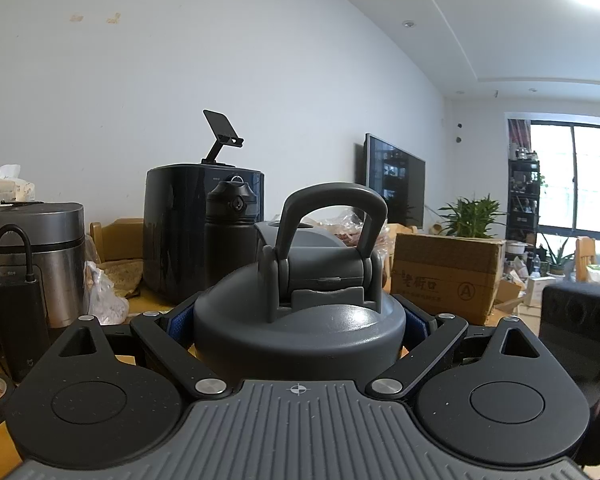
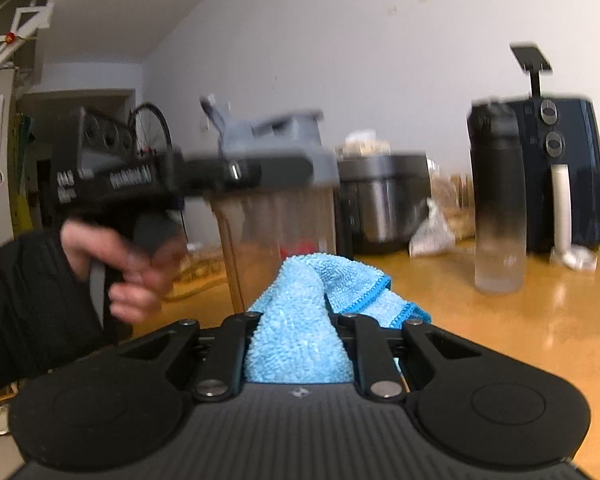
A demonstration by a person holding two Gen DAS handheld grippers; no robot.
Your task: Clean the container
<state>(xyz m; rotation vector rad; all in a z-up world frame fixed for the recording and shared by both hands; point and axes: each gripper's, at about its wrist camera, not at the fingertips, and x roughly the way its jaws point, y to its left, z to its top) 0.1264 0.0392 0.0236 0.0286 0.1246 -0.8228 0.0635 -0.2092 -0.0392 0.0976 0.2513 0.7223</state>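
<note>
The container is a clear shaker bottle (image 2: 284, 220) with a grey lid (image 1: 300, 320) and a loop handle. In the left wrist view my left gripper (image 1: 298, 320) is shut around that lid, blue pads pressing its sides. The right wrist view shows the same gripper (image 2: 260, 170) from the side, gripping the lid, held by a hand (image 2: 128, 264) in a black sleeve. My right gripper (image 2: 298, 336) is shut on a light blue cloth (image 2: 300, 320), which bunches up between the fingers just in front of the bottle's lower wall.
On the wooden table (image 2: 500, 332) stand a dark gradient bottle (image 2: 498, 200), a black air fryer (image 2: 560, 172), a steel rice cooker (image 2: 384, 196) and a crumpled bag (image 2: 432, 232). A cardboard box (image 1: 448, 276) and black power bank (image 1: 18, 320) sit nearby.
</note>
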